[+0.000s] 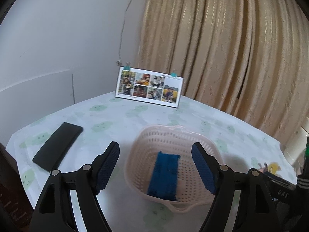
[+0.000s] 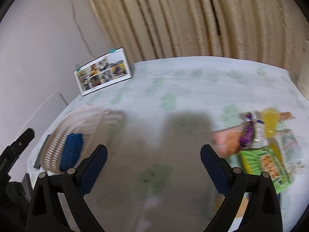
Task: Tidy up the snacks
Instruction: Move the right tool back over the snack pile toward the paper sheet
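Observation:
A pale pink perforated basket (image 1: 195,139) stands on the table, and a blue snack packet (image 1: 164,176) lies inside it. My left gripper (image 1: 155,167) hovers open just above the basket's near side with nothing between its fingers. In the right wrist view the basket (image 2: 85,123) with the blue packet (image 2: 71,150) sits at the left. A blurred pile of snacks lies at the right: a green packet (image 2: 264,166), a purple one (image 2: 248,133), a yellow one (image 2: 270,121) and an orange one (image 2: 227,141). My right gripper (image 2: 153,166) is open over bare cloth, left of that pile.
A black phone (image 1: 58,147) lies left of the basket. A photo calendar (image 1: 149,87) stands at the table's far edge before a beige curtain (image 1: 231,48). The table (image 2: 193,81) has a white cloth with green prints. A white wall is at the left.

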`<move>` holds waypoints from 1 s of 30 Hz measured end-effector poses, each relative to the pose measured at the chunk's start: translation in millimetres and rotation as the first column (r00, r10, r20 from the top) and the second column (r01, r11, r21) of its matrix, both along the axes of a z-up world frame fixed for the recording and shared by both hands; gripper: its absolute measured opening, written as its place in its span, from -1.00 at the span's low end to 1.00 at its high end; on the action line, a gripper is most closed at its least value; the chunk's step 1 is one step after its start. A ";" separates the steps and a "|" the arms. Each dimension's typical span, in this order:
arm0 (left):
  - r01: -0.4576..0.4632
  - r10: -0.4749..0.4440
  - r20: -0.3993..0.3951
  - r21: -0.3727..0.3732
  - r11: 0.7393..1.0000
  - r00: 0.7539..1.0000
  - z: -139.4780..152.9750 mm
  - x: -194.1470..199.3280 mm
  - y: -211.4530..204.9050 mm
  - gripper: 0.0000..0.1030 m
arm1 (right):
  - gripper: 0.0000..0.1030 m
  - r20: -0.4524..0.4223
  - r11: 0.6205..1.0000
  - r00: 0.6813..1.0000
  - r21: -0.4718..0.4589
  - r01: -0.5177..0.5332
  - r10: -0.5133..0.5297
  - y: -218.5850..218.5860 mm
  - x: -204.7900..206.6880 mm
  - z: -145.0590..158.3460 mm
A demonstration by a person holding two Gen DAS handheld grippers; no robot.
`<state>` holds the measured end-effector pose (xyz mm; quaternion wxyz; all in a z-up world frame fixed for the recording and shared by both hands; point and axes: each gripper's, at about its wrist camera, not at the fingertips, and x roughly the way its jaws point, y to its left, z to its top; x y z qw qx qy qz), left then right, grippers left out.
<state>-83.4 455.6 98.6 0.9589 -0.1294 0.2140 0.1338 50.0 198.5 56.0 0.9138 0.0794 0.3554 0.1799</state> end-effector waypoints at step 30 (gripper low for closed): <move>0.209 -0.206 -0.044 0.079 0.975 0.977 4.8 15.5 -92.0 0.56 | 0.87 -0.033 0.924 0.931 -0.139 0.355 -0.363 -187.1 15.8 -23.8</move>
